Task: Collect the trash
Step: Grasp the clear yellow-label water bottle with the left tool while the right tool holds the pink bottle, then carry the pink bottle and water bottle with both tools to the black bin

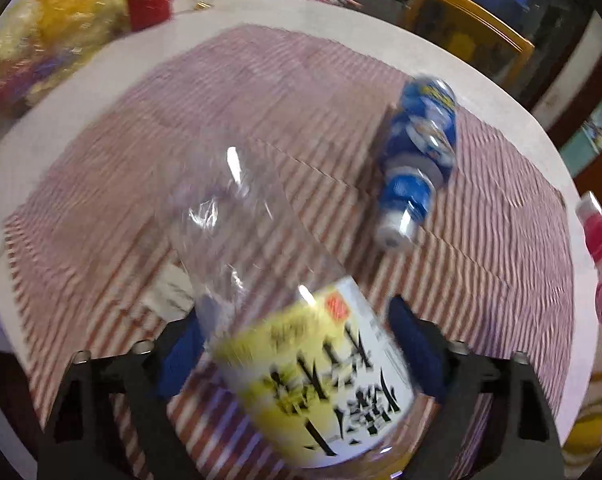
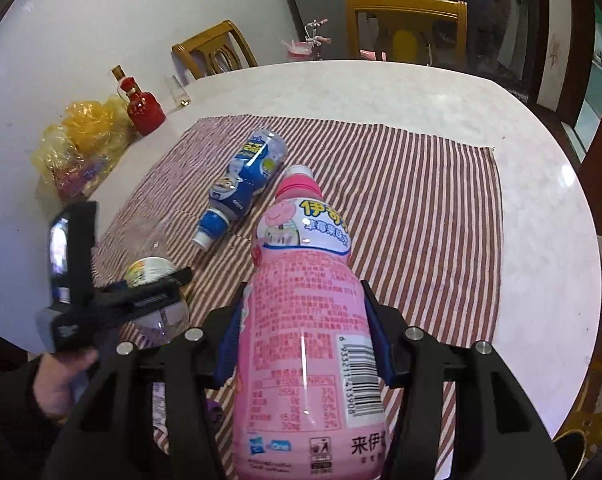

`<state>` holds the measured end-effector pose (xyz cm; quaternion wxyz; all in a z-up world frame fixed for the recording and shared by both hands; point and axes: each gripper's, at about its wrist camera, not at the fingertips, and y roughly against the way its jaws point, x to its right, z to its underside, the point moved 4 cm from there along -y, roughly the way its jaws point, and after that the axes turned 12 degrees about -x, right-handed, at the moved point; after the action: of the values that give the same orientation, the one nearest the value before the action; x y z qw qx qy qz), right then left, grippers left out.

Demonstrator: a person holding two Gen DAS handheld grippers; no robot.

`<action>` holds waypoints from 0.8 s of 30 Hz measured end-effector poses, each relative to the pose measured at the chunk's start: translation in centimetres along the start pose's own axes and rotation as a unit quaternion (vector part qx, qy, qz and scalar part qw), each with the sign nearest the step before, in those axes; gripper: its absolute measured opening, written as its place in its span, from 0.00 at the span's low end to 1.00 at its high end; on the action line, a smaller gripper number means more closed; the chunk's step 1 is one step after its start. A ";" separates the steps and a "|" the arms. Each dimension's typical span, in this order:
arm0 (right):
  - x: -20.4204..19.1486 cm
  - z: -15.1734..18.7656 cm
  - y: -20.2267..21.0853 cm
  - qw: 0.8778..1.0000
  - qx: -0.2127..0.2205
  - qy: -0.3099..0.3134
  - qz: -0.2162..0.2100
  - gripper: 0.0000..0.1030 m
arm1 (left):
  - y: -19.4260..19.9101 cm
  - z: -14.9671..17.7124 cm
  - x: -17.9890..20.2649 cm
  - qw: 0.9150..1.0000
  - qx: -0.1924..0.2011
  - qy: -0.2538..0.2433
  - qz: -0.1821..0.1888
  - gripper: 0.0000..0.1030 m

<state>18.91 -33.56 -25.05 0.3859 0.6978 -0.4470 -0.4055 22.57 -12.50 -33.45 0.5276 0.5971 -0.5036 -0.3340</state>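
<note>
While the pink bottle (image 2: pixel 301 320) sits clamped between the pads of my right tool (image 2: pixel 305 344), lifted off the striped cloth (image 2: pixel 421 220) with its cap pointing away from me, I count that piece as collected. My left tool (image 1: pixel 297 352) is straddling the clear bottle with the yellow label (image 1: pixel 313 376); its pads stand either side of the label. The left-wrist picture is smeared, so I cannot tell whether the pads are pressing on it yet or merely bracketing it. In the right-wrist view that bottle lies low on the near left of the cloth, and I judge it not yet lifted.

What is left, as far as I can see: the blue bottle (image 2: pixel 241 184) lying on its side mid-cloth, cap toward me, untouched and well apart from both tools. I see no bin or bag for the trash in either view, so nothing has been dropped off yet; I would put the job near its first half.

Around the cloth, on the white tabletop (image 2: pixel 521 160): a red bottle (image 2: pixel 143 108) and a heap of yellow wrapping (image 2: pixel 77 144) at the far left, with wooden chairs (image 2: pixel 405 28) behind. None of these blocks the blue bottle. The only crowding is my own two tools working close together at the near edge.
</note>
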 end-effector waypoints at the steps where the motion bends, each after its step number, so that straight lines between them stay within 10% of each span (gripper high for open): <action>1: -0.1 0.1 -0.1 1.000 0.001 -0.001 -0.001 0.51 | 0.0 0.0 0.1 1.000 0.006 -0.006 0.000 0.76; 12: -0.6 0.8 1.0 1.000 0.014 -0.012 0.000 0.51 | 2.2 -0.2 -2.6 0.997 0.037 -0.044 0.044 0.64; 24: -2.5 1.3 0.4 0.999 0.020 -0.031 -0.026 0.51 | 10.9 0.0 -0.6 0.980 0.161 -0.099 0.057 0.62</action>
<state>16.88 -31.55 -24.61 0.3472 0.7039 -0.4487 -0.4274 19.67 -11.24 -23.00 0.3902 0.6082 -0.6341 -0.2752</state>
